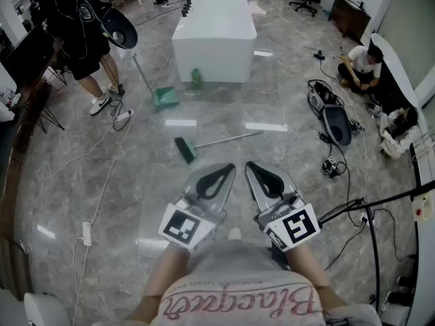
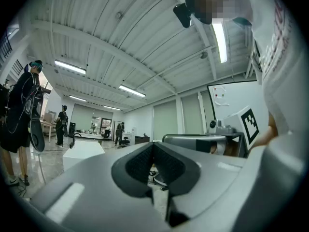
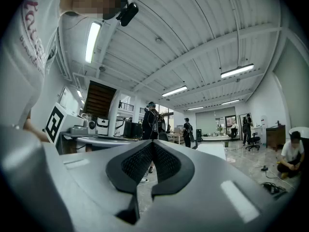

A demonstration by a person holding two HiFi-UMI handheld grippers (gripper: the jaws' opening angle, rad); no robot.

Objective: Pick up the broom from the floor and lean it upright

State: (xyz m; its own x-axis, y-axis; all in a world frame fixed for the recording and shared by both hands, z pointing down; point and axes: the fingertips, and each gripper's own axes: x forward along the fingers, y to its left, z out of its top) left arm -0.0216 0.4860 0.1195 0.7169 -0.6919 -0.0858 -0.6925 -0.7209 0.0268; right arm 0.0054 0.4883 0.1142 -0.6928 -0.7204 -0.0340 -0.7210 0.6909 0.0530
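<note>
Head view only: the broom (image 1: 217,141) lies flat on the floor (image 1: 102,182), ahead of both claws and well apart from them. Neither gripper view shows it.
Broom: dark green brush head at its left end, with a thin, pale, straight handle running off to the right.
Left claw (image 1: 216,180): pressed together, nothing between the pads.
Right claw (image 1: 265,180): pressed together too, and empty.
Gripper views only: the dark, ribbed pads meet along one seam, under a white ribbed ceiling with strip lights.
Claw build: smooth grey shells with black leaf-shaped pads.
Floor: glossy grey marbled stone, crossed by cables.
Dustpan (image 1: 165,98): green and long-handled, beyond the broom, near a boxy white block (image 1: 214,36).
</note>
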